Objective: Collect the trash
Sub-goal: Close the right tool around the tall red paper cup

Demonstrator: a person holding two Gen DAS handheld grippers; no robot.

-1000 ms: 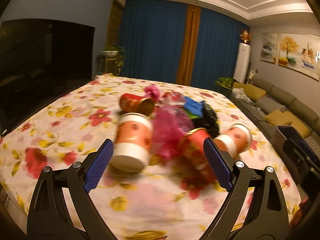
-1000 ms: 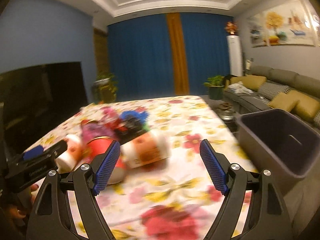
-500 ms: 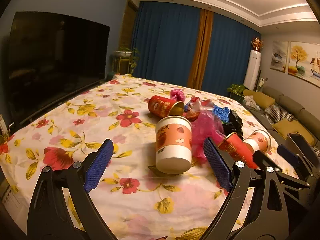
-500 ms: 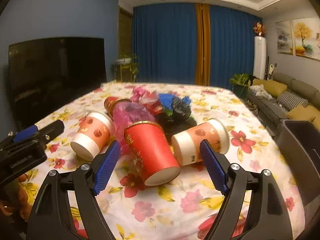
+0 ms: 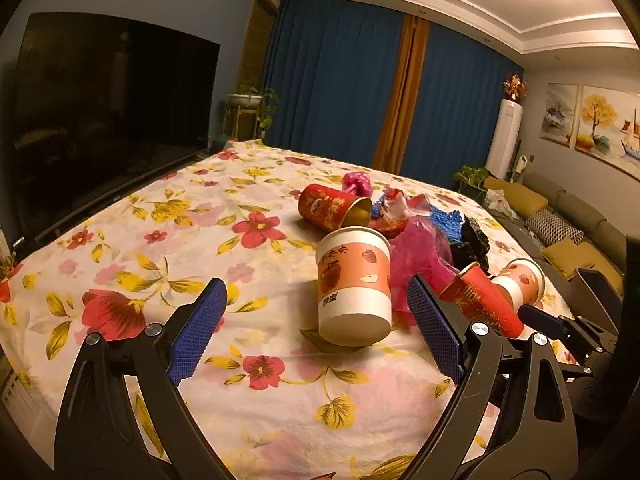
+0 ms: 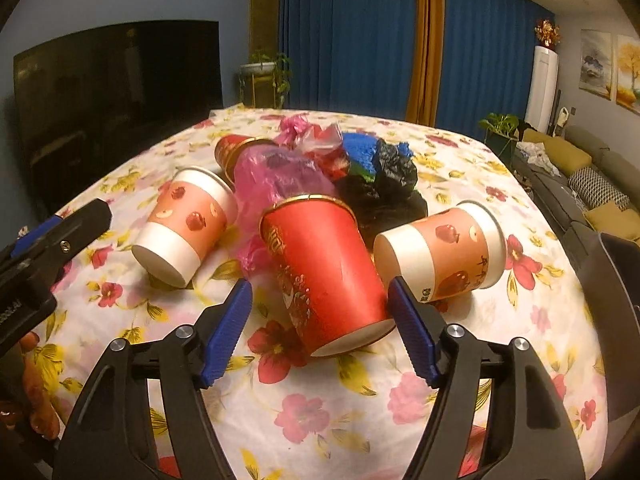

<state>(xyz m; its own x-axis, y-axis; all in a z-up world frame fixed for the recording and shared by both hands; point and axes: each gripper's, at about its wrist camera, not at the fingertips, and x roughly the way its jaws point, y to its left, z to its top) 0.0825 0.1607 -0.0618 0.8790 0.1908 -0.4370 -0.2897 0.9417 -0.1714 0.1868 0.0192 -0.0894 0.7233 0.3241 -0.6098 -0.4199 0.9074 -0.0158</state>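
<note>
- The right gripper [image 6: 320, 328] hangs nearest, just short of the red paper cup [image 6: 324, 268]; its blue pads flank the cup's base, the right pad at or almost at the cup wall, the left one clear of it. The jaws have just been closing, with the cup's base between them and no grip yet.
- That red paper cup lies tipped on the floral tablecloth [image 6: 312, 412], base toward the camera, gold rim pointing away.
- Right of the red cup, just beside it, a pink-and-white apple-print cup [image 6: 440, 252] lies on its side.
- Left of the red cup, a second apple-print cup [image 6: 186, 224] lies tilted, base forward.
- The left gripper [image 5: 316, 332] has its jaws spread wide and holds nothing; that second cup [image 5: 354, 284] sits ahead of them.
- Behind the red cup lie a pink plastic bag [image 6: 276, 176], a crumpled black bag [image 6: 384, 188] and a blue scrap [image 6: 360, 152].
- Farther behind it, another red cup [image 6: 230, 152] lies on its side.
- Far right of the red cup, a dark bin [image 6: 616, 300] stands at the table's edge.
</note>
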